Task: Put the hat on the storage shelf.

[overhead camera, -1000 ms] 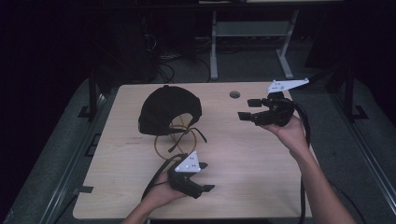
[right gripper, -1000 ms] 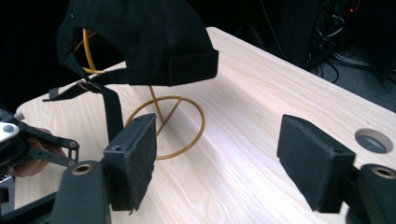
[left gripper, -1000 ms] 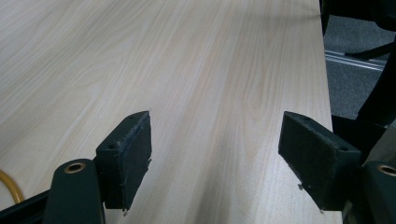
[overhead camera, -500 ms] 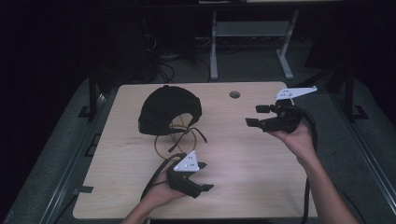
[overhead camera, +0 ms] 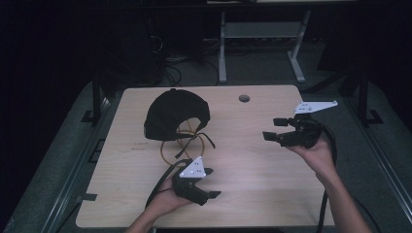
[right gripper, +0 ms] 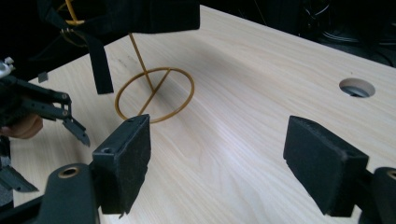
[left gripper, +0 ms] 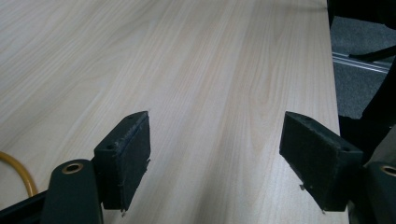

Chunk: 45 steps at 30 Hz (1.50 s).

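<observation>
A black cap point(overhead camera: 175, 114) sits on a yellow wire stand point(overhead camera: 176, 145) at the table's back left. Its strap point(right gripper: 100, 65) hangs over the stand's ring base point(right gripper: 154, 95) in the right gripper view. My left gripper point(overhead camera: 211, 183) is near the front edge, just in front of the stand, open and pointing right over bare wood point(left gripper: 217, 121). My right gripper point(overhead camera: 271, 129) is held above the table's right side, open and empty, aimed left toward the cap point(right gripper: 217, 123). A short piece of the yellow wire point(left gripper: 18, 172) lies at the lower left of the left gripper view.
The light wooden table point(overhead camera: 252, 165) has a round cable hole point(overhead camera: 244, 98) near its back edge, also seen as the hole point(right gripper: 356, 87) in the right gripper view. Cables trail from both grippers. A metal frame point(overhead camera: 262, 34) stands on the dark floor behind.
My right gripper has drifted a little to the right and back toward the person, still open. The left gripper and the cap have stayed put.
</observation>
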Each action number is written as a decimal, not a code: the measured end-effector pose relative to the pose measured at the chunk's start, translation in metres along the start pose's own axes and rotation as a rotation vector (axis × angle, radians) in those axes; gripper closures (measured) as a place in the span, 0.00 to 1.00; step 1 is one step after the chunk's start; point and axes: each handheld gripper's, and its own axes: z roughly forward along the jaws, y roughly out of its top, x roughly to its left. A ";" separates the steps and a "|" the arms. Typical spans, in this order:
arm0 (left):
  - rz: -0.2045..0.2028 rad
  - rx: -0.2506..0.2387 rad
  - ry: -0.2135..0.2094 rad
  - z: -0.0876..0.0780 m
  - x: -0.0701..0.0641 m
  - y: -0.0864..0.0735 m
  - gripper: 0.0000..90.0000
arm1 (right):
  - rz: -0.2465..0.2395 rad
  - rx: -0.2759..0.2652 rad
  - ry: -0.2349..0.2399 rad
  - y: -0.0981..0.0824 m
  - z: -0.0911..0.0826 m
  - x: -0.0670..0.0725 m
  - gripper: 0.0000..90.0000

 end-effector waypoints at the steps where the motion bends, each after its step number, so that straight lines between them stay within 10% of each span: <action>1: 0.001 -0.001 0.001 0.000 0.000 0.000 0.27 | 0.003 0.001 -0.001 -0.002 -0.001 0.000 0.25; 45: -0.017 0.014 0.014 0.000 0.001 -0.004 0.24 | 0.100 0.049 -0.029 -0.097 -0.019 -0.009 0.22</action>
